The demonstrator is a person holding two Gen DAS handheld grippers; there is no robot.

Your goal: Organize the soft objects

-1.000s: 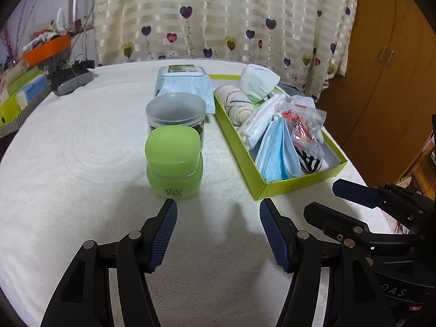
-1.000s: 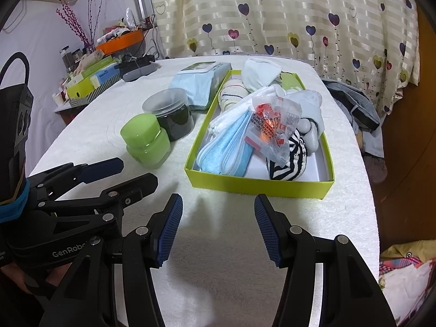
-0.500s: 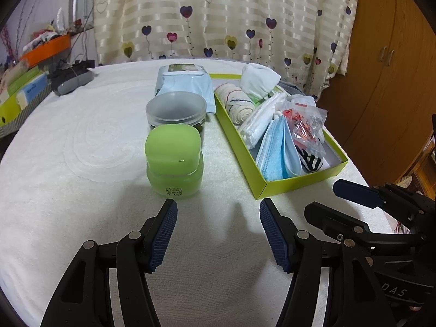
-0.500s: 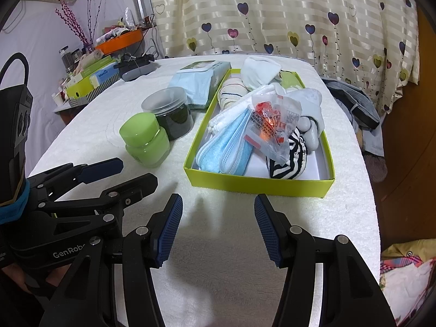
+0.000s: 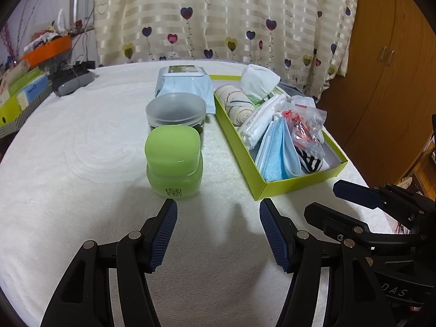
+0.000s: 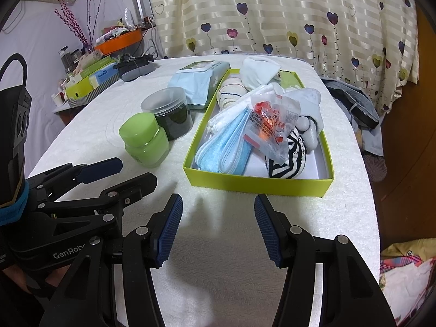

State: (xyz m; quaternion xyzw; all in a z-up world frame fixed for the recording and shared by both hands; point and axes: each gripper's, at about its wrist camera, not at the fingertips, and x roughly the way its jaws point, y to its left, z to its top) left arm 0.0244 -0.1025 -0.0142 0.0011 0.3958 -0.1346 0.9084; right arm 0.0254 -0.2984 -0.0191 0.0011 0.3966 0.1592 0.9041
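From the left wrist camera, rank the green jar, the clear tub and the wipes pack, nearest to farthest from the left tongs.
1. Green jar, just ahead of the left tongs, slightly left.
2. Clear tub, directly behind the jar.
3. Wipes pack, farthest back, beside the box.

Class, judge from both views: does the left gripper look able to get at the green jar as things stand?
Probably yes. The left gripper is open and empty, the green jar stands just ahead of its left finger, and only bare white cloth lies between them.
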